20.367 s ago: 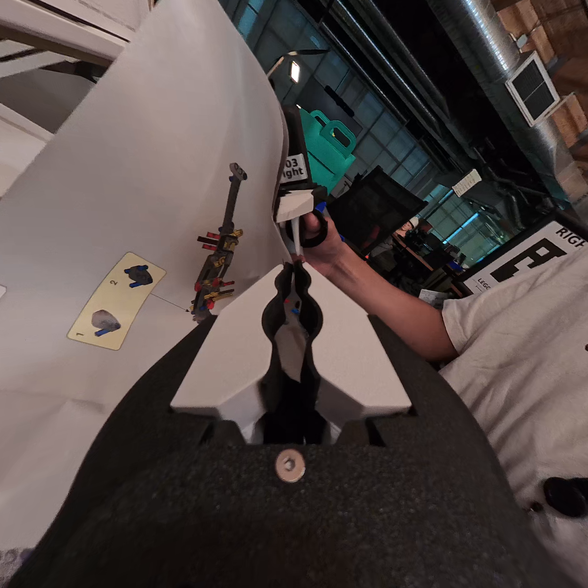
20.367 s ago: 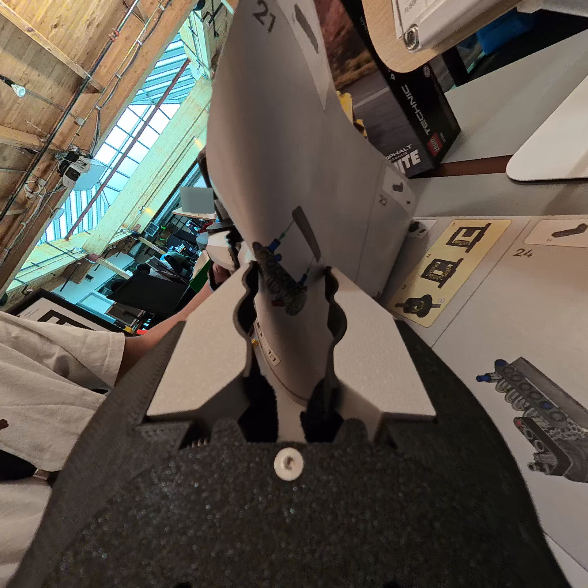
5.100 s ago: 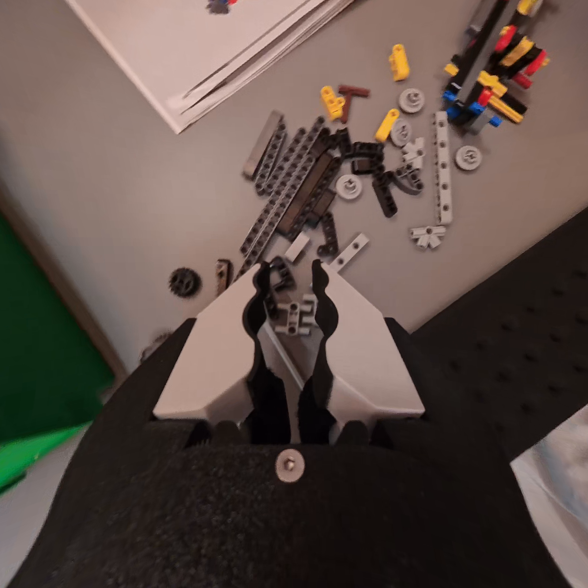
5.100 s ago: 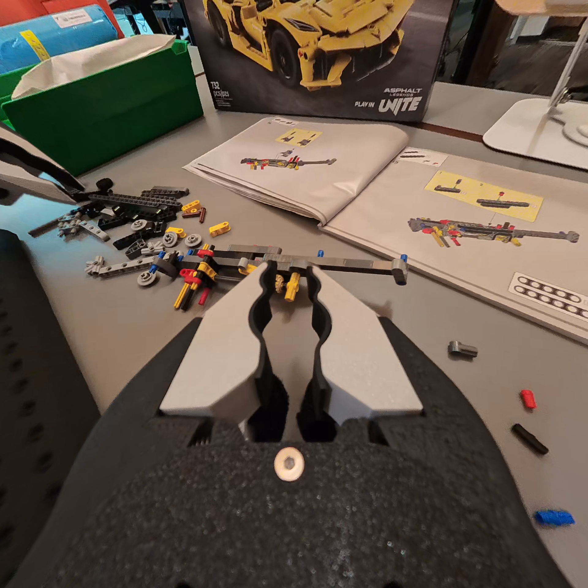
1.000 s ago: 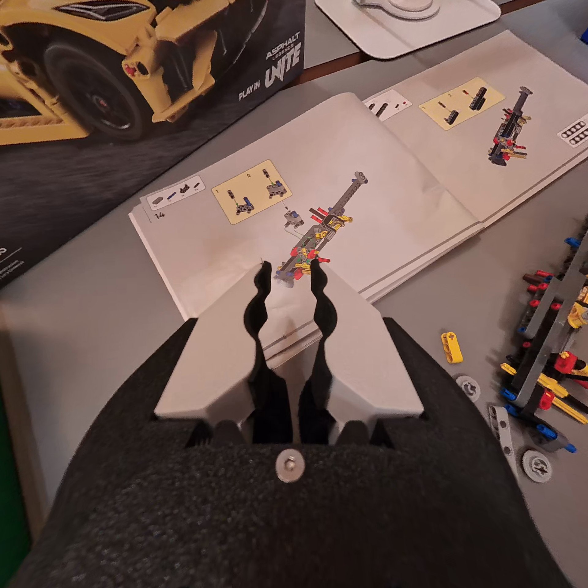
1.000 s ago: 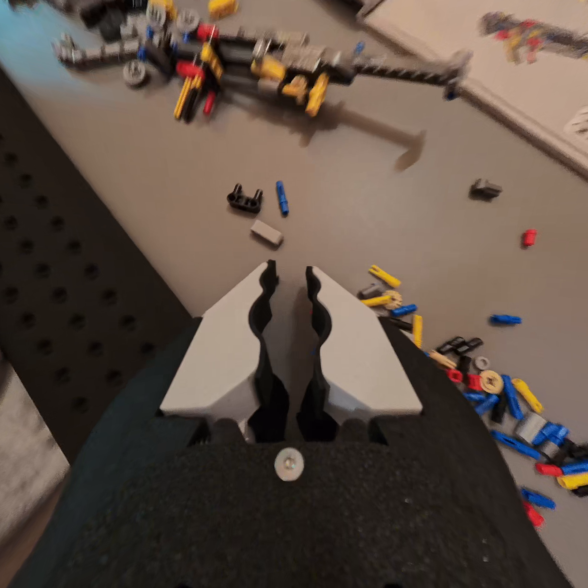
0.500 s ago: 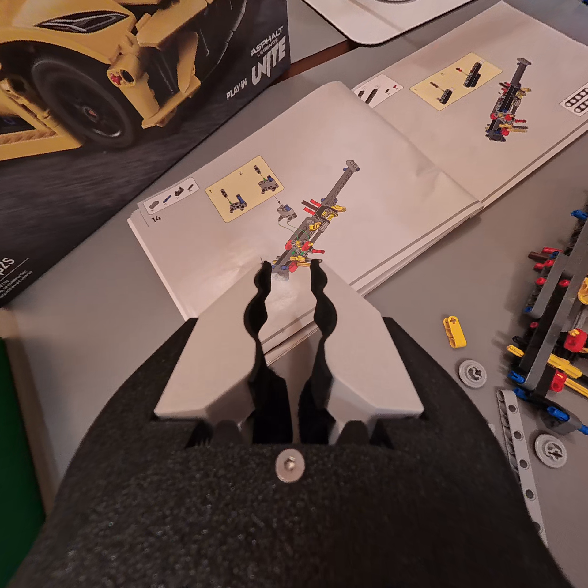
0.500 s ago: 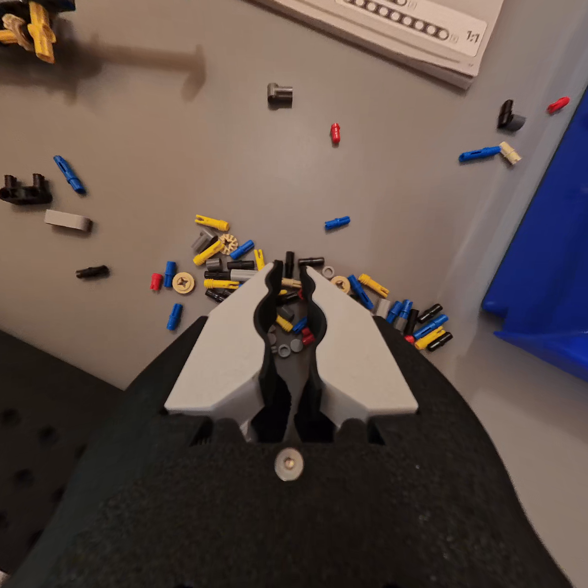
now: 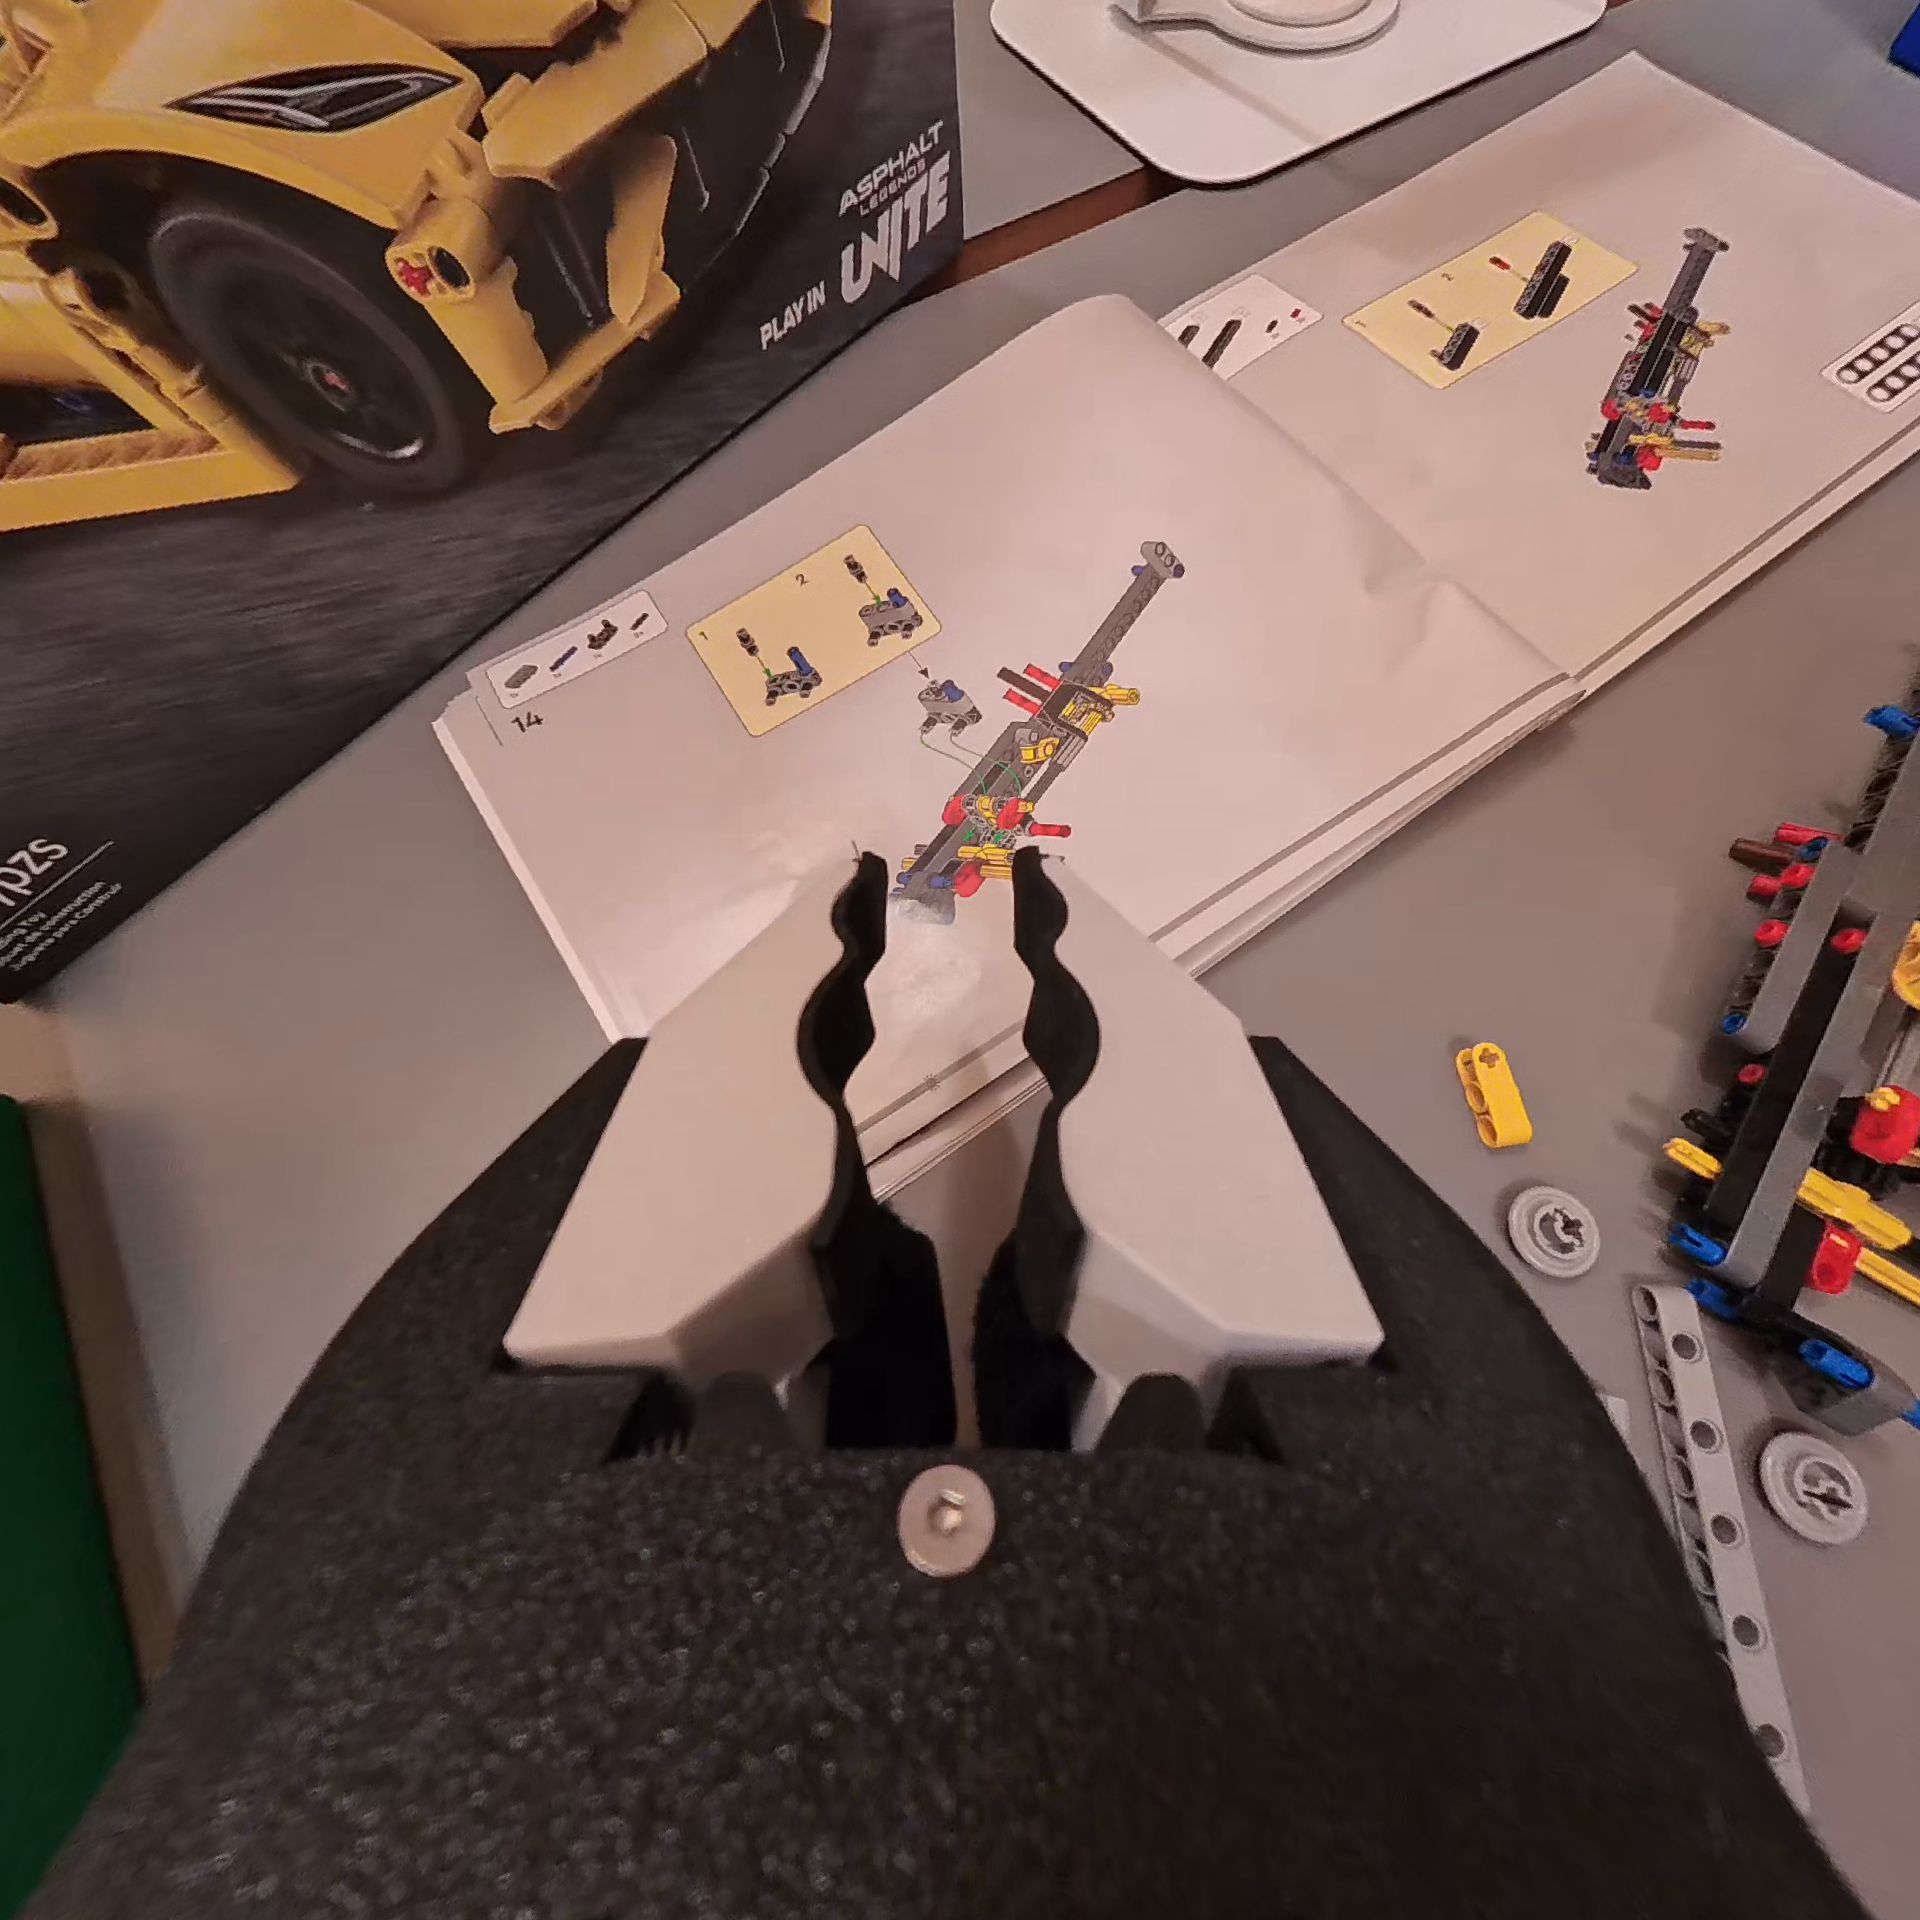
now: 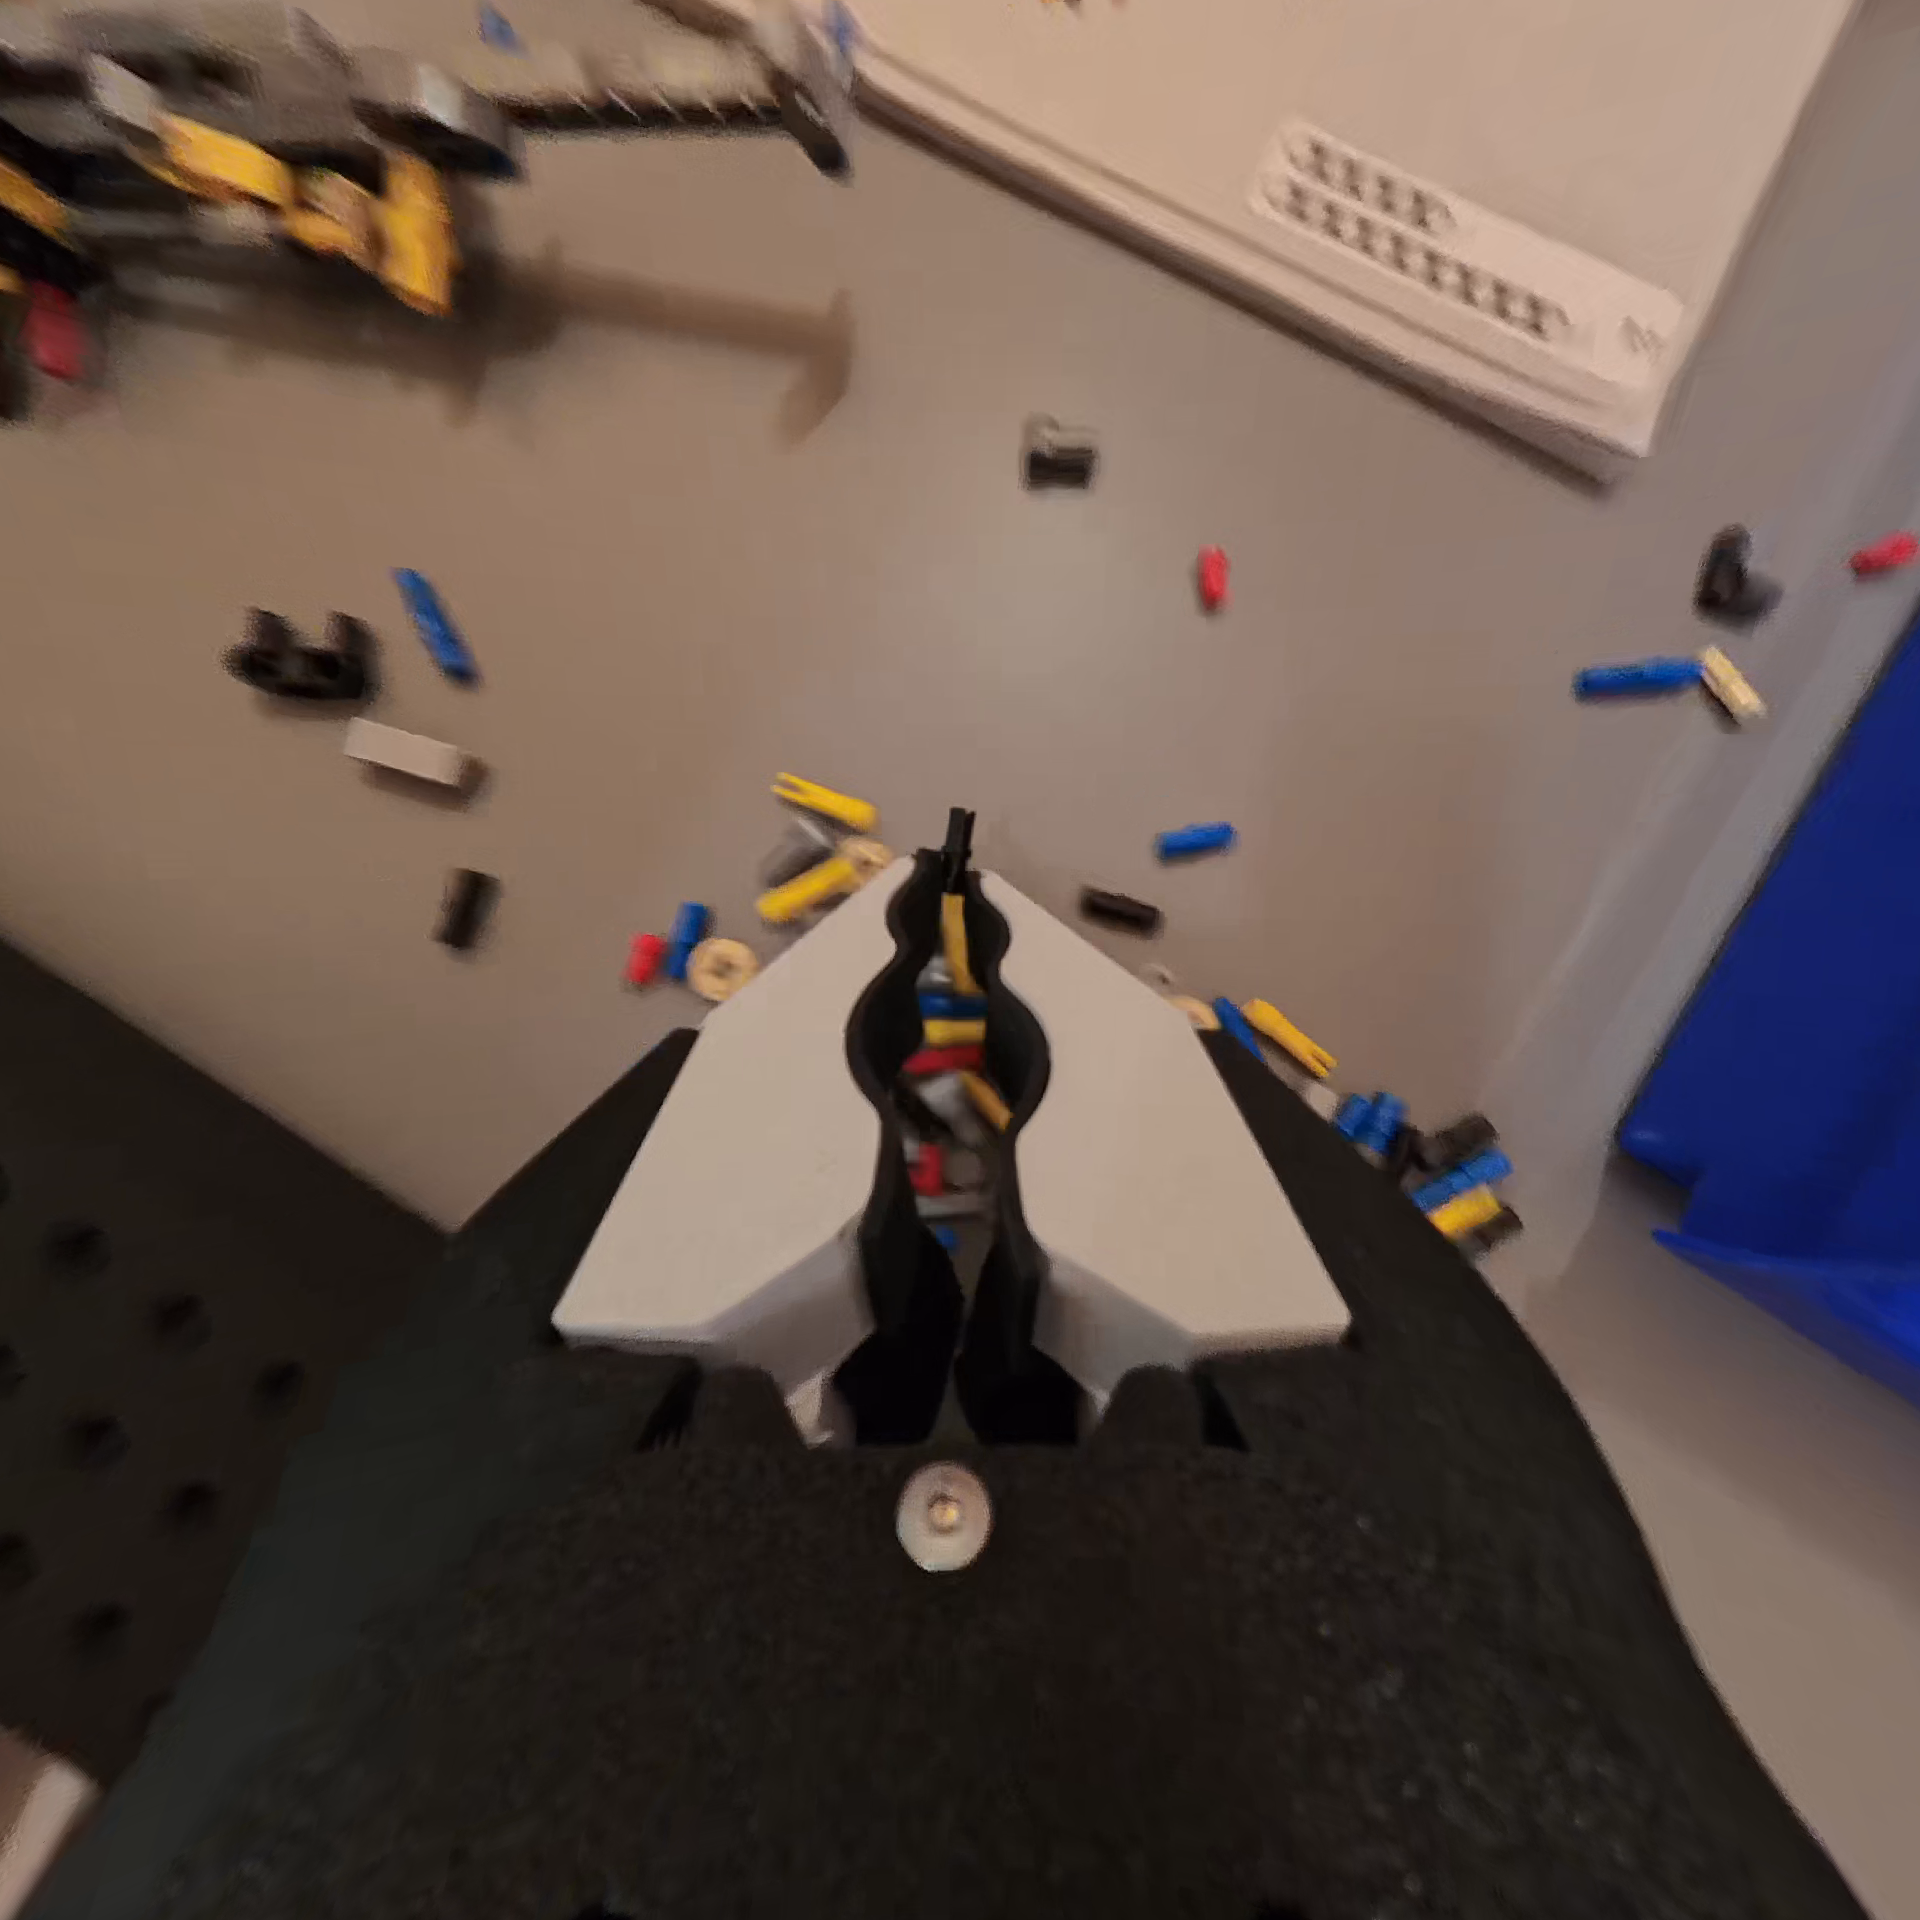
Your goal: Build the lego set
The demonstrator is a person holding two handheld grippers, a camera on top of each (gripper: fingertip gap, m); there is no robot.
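**Grey table, parts scattered**

The grey table (image 10: 727, 540) carries loose pins. Right gripper (image 10: 954, 862) — jaws closed on a small black pin (image 10: 956, 836) above the pin pile (image 10: 940, 1049). Left gripper (image 9: 948, 868) — jaws apart, empty, over the open instruction booklet (image 9: 1195, 540). Partly built lego assembly (image 9: 1808, 1122) lies right; the set box (image 9: 312, 260) stands beyond.

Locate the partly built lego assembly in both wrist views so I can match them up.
Left wrist view: the partly built assembly lies along the right edge, right of the open instruction booklet.
Right wrist view: the assembly is blurred in the upper left corner.
Shared landmark: the booklet, top right in the right wrist view.
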